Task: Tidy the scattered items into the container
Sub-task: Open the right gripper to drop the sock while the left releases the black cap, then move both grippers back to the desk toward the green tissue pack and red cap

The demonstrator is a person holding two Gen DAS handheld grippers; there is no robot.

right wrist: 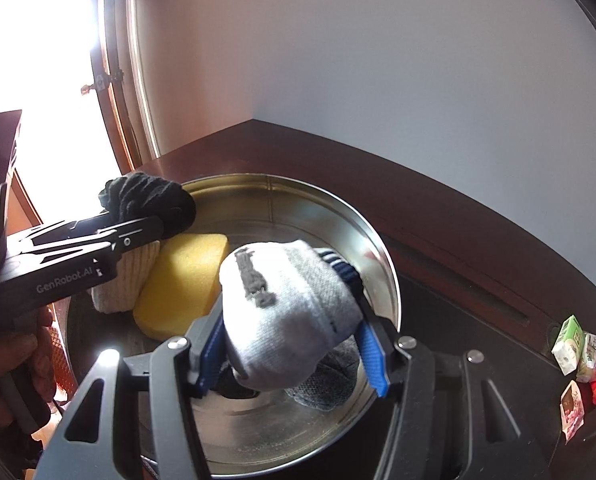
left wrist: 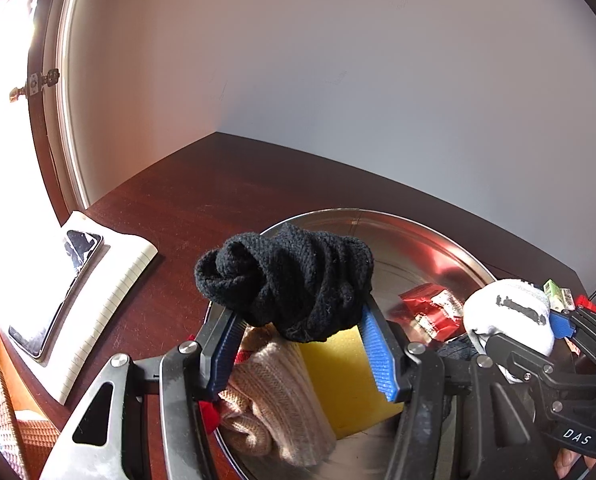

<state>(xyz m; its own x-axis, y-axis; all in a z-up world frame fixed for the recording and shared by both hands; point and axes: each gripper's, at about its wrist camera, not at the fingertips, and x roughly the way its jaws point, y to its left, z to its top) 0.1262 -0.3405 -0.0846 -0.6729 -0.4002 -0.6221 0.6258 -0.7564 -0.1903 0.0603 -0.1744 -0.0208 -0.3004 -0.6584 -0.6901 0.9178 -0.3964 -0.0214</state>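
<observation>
While both grippers grip socks, tin [right wrist: 386, 276] waits.

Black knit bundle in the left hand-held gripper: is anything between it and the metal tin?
Nothing blocks it. The black knit bundle hangs over the tin's rim, with the yellow sponge and beige knit lying below inside.

A round metal tin [right wrist: 382, 264] stands on the dark wooden worktop [left wrist: 186, 204] near its far corner, holding a yellow sponge [right wrist: 182, 280], a cream knitted sock [right wrist: 126, 280], a grey sock [right wrist: 330, 384] and a red packet [left wrist: 430, 308]. A bundled black knit sock [left wrist: 290, 280] hangs over its left rim, a balled white sock [right wrist: 286, 312] above its middle.
</observation>
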